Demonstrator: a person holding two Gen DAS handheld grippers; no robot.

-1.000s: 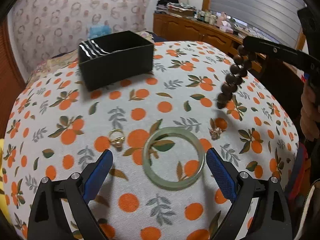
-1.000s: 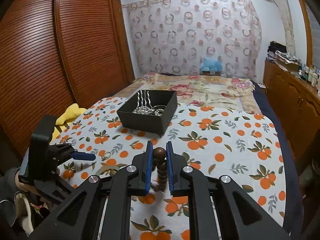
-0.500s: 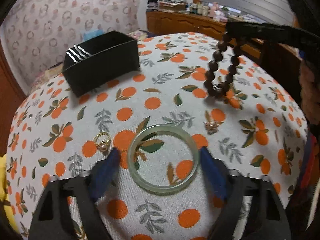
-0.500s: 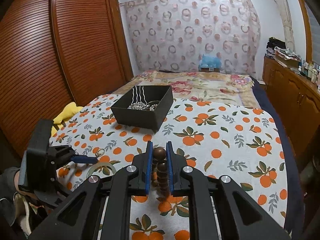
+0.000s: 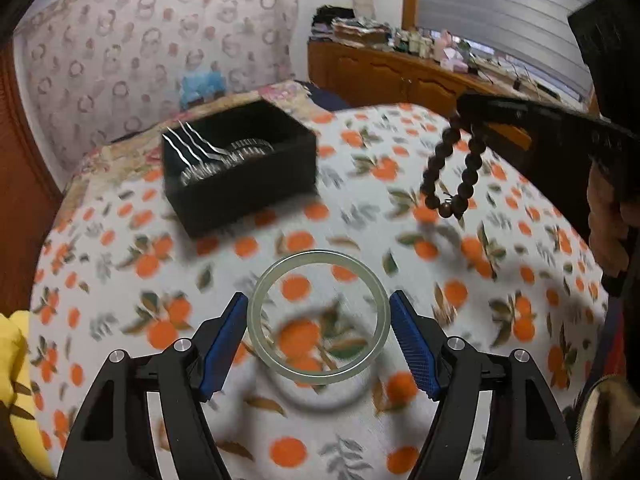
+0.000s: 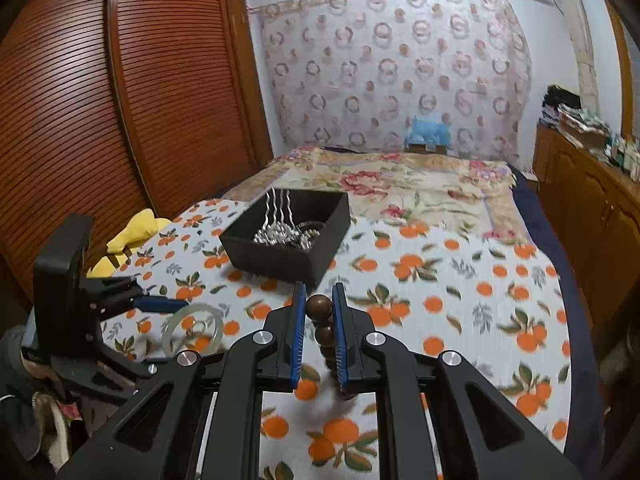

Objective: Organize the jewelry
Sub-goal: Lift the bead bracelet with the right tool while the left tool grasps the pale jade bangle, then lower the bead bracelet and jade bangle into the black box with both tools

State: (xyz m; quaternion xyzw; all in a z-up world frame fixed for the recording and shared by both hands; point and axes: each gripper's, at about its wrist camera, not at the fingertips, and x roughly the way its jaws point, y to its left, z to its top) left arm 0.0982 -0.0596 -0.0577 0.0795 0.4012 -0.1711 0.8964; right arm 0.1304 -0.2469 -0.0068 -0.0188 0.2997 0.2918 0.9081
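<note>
A: Left wrist view first. What have you got?

B: My left gripper [image 5: 318, 334] is clamped on the pale green translucent bangle [image 5: 318, 316], blue pads pressing its two sides. The bangle is lifted; its shadow lies on the white cloth with the orange fruit print [image 5: 472, 304] below. The black rectangular box [image 5: 240, 184] sits ahead and to the left, silver wavy hairpins [image 5: 192, 146] leaning on its near corner. To the right, the dark brown wooden bead bracelet [image 5: 452, 176] dangles from my other tool. Background is motion-blurred.

A: Right wrist view?

B: My right gripper [image 6: 319, 320] is clenched on one bead of the bracelet [image 6: 319, 307]; the rest hangs down between the fingers. The box [image 6: 288, 246] is straight ahead with silver pieces piled inside. The left gripper [image 6: 160, 304] and bangle [image 6: 193, 330] are at lower left, well apart from the box.

A: Risks?

B: My judgement: the bangle is smooth and round, gripped only at two points, so a quick swing could let it squirt out. The bracelet swings freely, so it could catch the box rim or the hairpins. Both tools heading to the same box could collide.
</note>
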